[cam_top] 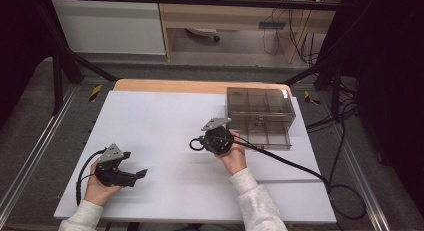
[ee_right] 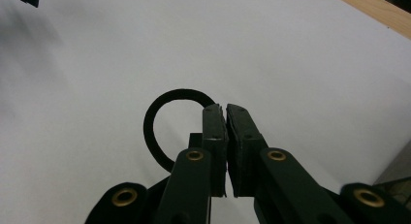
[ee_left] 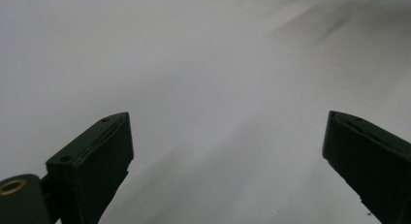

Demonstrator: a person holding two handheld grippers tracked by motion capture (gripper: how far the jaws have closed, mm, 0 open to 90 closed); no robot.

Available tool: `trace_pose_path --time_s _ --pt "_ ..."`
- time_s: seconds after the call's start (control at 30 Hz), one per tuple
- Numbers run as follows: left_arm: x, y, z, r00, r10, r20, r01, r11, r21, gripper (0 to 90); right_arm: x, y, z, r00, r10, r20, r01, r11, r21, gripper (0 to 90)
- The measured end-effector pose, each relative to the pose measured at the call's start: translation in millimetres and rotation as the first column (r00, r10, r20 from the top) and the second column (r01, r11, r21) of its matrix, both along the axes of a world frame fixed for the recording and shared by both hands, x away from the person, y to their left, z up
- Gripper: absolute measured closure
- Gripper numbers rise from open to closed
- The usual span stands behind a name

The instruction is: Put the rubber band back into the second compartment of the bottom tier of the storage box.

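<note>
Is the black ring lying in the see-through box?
No, the black ring is pinched between the shut jaws of the right gripper over the white table, away from the box.

A: L hand [cam_top: 97,187] low at the near left, forearm in from the bottom edge, left gripper [cam_top: 134,164] pointing right w/ jaws spread wide.

B: Confirmed in its own view, big gap betw. the two black jaws. R side?

A: R hand [cam_top: 234,158] mid-table, white sleeve, right gripper [cam_top: 200,143] aimed left. Jaws pressed together, pinching a thin black ring [ee_right: 167,124].
</note>
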State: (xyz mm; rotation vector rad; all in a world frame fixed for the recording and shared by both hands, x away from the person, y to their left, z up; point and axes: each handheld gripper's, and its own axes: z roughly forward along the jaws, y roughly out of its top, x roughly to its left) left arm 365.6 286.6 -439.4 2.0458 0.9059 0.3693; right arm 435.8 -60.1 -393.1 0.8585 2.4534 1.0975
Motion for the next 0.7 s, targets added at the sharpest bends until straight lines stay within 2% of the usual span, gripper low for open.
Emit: trace_pose_path --time_s 0.7 --pt "0.1 -0.8 -0.5 1.0000 -0.001 -0.001 0.001 1.0000 0.004 4.2 -6.2 -36.6 -0.4 0.9984 -0.056 0.001 0.056 0.9984 0.009 87.4"
